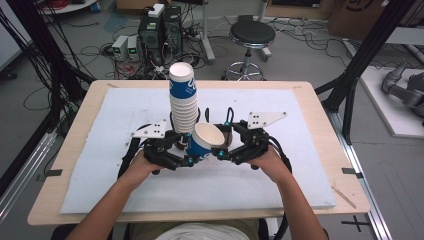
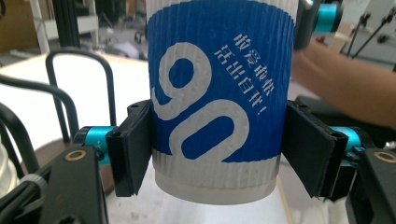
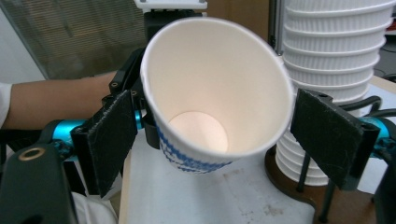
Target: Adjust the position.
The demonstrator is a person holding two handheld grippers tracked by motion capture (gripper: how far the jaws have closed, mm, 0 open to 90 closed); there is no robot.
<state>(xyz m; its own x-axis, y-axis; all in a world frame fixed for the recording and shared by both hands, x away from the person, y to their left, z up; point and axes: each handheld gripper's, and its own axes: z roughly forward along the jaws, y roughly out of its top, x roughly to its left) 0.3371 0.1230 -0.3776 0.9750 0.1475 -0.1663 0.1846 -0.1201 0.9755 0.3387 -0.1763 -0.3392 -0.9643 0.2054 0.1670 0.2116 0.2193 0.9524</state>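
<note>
A blue-and-white ribbed paper cup [image 1: 202, 140] hangs tilted over the board with its mouth toward the right hand. My left gripper [image 1: 192, 159] is shut on it; in the left gripper view both pads press the cup's [image 2: 217, 93] blue wall just above its base. My right gripper [image 1: 220, 150] faces the cup's open mouth [image 3: 212, 88]. Its jaws stand open, one on each side of the rim, with a small gap on either side. Behind stands a tall stack of the same cups [image 1: 182, 97], also seen at right as the stack [image 3: 334, 60] in a black wire holder.
A white foam board [image 1: 280, 180] covers the wooden table [image 1: 80, 145]. The holder's round dark base [image 3: 327, 205] sits just behind the grippers. On the floor beyond the table are a black stool [image 1: 251, 35] and computer towers [image 1: 160, 30]. Black frame posts [image 1: 360, 65] stand at both sides.
</note>
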